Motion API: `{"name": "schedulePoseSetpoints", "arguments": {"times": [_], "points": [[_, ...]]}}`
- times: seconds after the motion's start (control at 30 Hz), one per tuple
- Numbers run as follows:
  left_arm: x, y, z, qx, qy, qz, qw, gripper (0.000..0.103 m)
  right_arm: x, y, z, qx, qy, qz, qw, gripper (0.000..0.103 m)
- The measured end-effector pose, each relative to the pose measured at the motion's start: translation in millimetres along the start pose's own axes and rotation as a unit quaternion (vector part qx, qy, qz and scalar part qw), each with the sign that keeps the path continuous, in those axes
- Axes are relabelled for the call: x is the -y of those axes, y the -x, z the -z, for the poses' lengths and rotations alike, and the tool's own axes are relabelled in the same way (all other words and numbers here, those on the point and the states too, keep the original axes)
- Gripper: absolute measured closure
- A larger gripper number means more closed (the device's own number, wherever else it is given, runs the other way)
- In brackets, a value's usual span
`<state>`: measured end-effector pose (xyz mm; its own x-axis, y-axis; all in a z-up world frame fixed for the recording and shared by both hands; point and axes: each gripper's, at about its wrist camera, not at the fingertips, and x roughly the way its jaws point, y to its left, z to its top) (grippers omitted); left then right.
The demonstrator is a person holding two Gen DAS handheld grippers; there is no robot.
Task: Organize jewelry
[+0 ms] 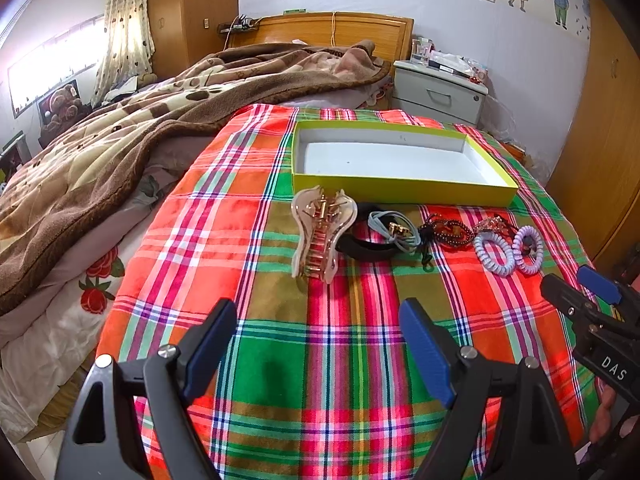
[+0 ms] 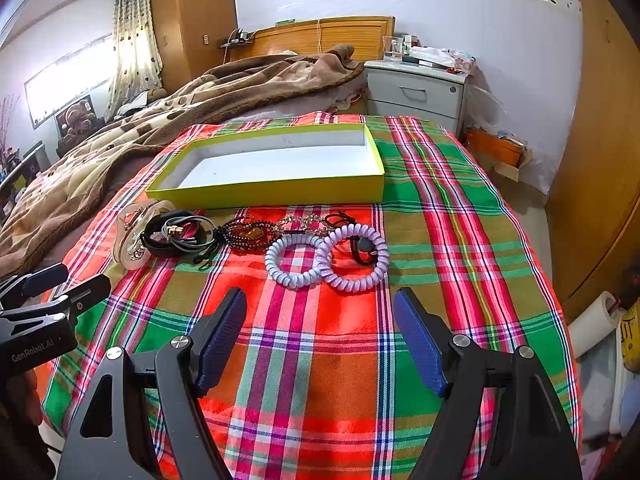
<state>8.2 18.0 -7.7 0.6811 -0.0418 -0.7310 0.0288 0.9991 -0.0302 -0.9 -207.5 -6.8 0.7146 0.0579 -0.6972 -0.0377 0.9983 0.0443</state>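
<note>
- I am holding my left gripper point(image 1: 318, 344) wide open and empty above the plaid cloth point(image 1: 280, 360), with the big hair claw point(image 1: 320, 236) lying just ahead of its fingers.
- I am holding my right gripper point(image 2: 320, 340) open and empty too, and it is pointing at the two pale coiled hair ties point(image 2: 326, 256), which are touching each other side by side.
- The jewelry is lying in a row across the cloth: the hair claw at the left, then a black band point(image 1: 366, 246) with a grey cord point(image 1: 394, 230) on it, a dark beaded piece point(image 1: 450, 232), and the coiled ties at the right.
- The yellow-green box point(image 1: 400, 190) is sitting open just behind that row, and I am seeing nothing inside it.
- A brown blanket point(image 1: 100, 140) is lying on the bed to the left of the cloth.
</note>
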Motion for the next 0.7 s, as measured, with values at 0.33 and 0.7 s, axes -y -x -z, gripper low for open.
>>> {"name": "schedulePoseSetpoints", "arguments": {"times": [0.33,0.7], "points": [[1.5,-1.0,-1.7,0.000,-0.006,-0.011,0.9999,0.018,-1.0,-5.1,-0.3,0.000,0.002,0.001,1.000,0.027],[-1.3,-3.1,-4.1,0.001,-0.006,-0.011,0.9999,0.018,-0.7,-7.6,-3.2,0.002,0.004,-0.001,1.000,0.027]]}}
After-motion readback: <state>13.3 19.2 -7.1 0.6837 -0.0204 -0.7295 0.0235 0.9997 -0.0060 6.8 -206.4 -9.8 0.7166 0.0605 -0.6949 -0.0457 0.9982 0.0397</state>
